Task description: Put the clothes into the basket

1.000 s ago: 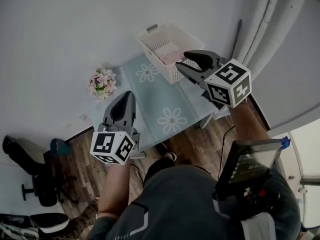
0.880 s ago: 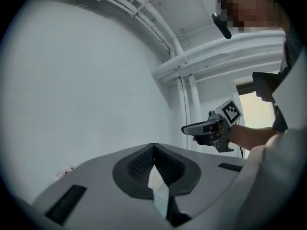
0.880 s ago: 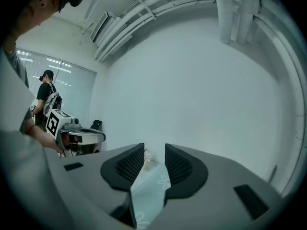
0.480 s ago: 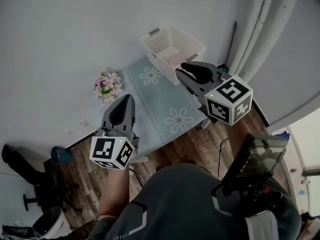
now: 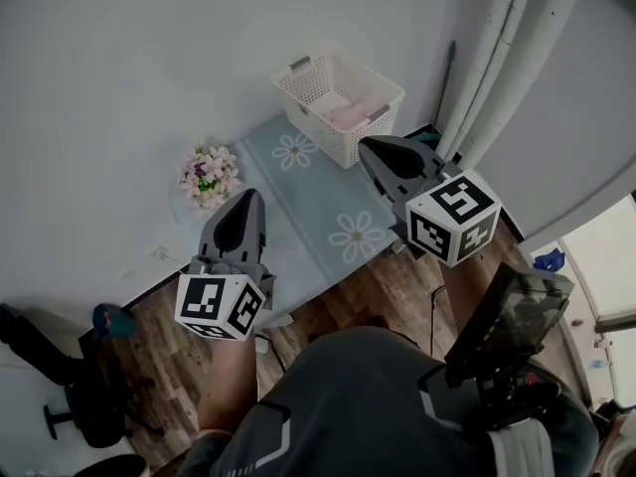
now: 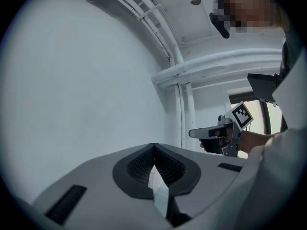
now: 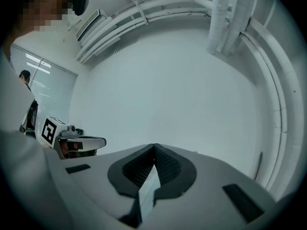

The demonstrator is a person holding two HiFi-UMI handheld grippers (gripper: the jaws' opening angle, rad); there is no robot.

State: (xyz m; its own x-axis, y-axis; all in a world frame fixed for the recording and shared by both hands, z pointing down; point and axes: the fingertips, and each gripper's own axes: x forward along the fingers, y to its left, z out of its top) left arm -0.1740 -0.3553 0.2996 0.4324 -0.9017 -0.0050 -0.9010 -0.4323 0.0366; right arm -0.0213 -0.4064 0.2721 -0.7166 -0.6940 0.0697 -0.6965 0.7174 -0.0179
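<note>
The white laundry basket stands at the far end of the table, and pink clothes lie inside it. My right gripper hangs in the air just short of the basket; its jaws have just been closing and now meet with nothing between them. My left gripper is held over the table's near left part, jaws together and empty. Both point level at the bare wall. Each gripper view also shows the other gripper off to one side, the right gripper and the left gripper.
A table with a pale blue flowered cloth carries a small bunch of flowers at its left. White pipes run along the wall at the right. An office chair stands on the wood floor at lower left.
The right gripper's jaws were apart over the basket's edge and now are closed. Both grippers have drawn back a little from the basket.
</note>
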